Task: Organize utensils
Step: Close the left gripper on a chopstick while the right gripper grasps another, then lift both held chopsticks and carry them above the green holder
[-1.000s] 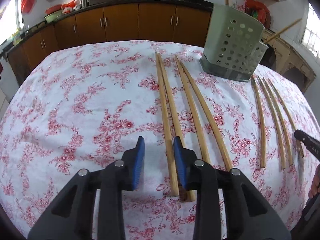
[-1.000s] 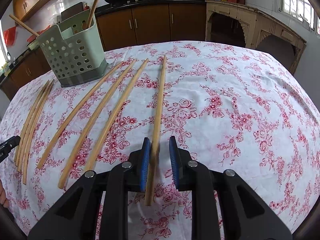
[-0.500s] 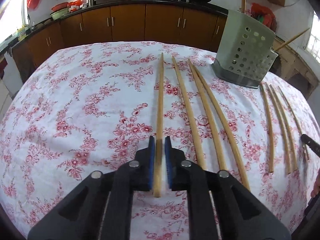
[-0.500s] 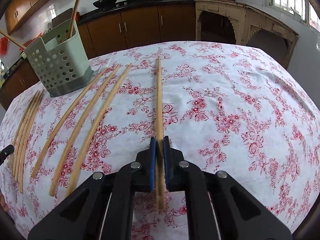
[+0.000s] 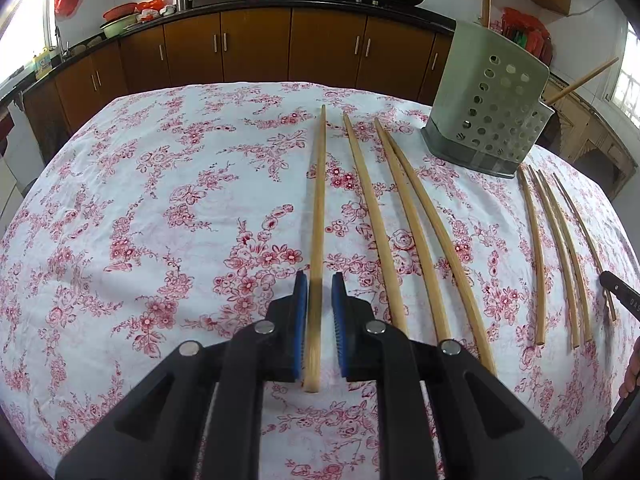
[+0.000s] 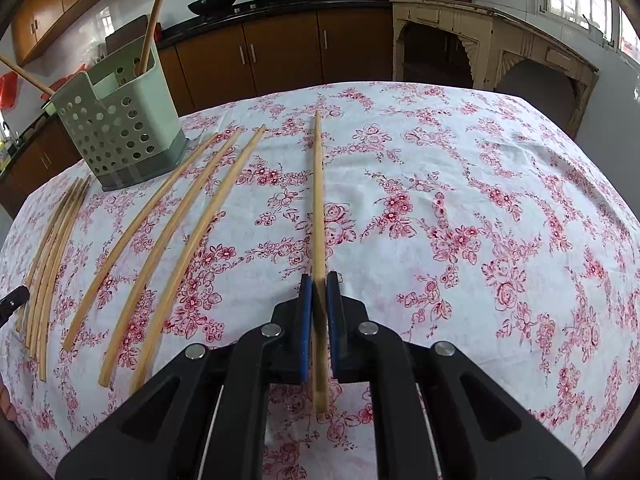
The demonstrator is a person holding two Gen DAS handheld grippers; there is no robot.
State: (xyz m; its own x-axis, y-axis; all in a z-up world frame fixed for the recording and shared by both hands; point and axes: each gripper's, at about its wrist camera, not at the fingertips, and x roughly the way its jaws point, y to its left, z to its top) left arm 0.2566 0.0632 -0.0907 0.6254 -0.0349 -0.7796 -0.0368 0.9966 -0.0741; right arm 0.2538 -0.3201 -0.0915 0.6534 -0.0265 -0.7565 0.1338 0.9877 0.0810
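In the left wrist view my left gripper [image 5: 319,280] is shut on the near end of a long wooden chopstick [image 5: 318,200] that runs straight away over the floral tablecloth. Three more long chopsticks [image 5: 376,216] lie to its right. A green perforated utensil holder [image 5: 488,112] stands at the far right with two sticks in it. In the right wrist view my right gripper [image 6: 319,278] is shut on another long chopstick [image 6: 318,200]. To its left lie three long chopsticks [image 6: 188,232], with the holder [image 6: 116,128] behind them.
Several thin chopsticks [image 5: 560,248] lie right of the holder, also seen as thin chopsticks [image 6: 52,248] at the far left. A black gripper tip [image 5: 620,296] and a hand [image 5: 632,368] show at the right edge. Brown kitchen cabinets [image 5: 256,48] stand behind the table.
Both grippers have closed on a chopstick each. The left gripper also shifted sideways so its stick went from beside the right finger to between the pads.
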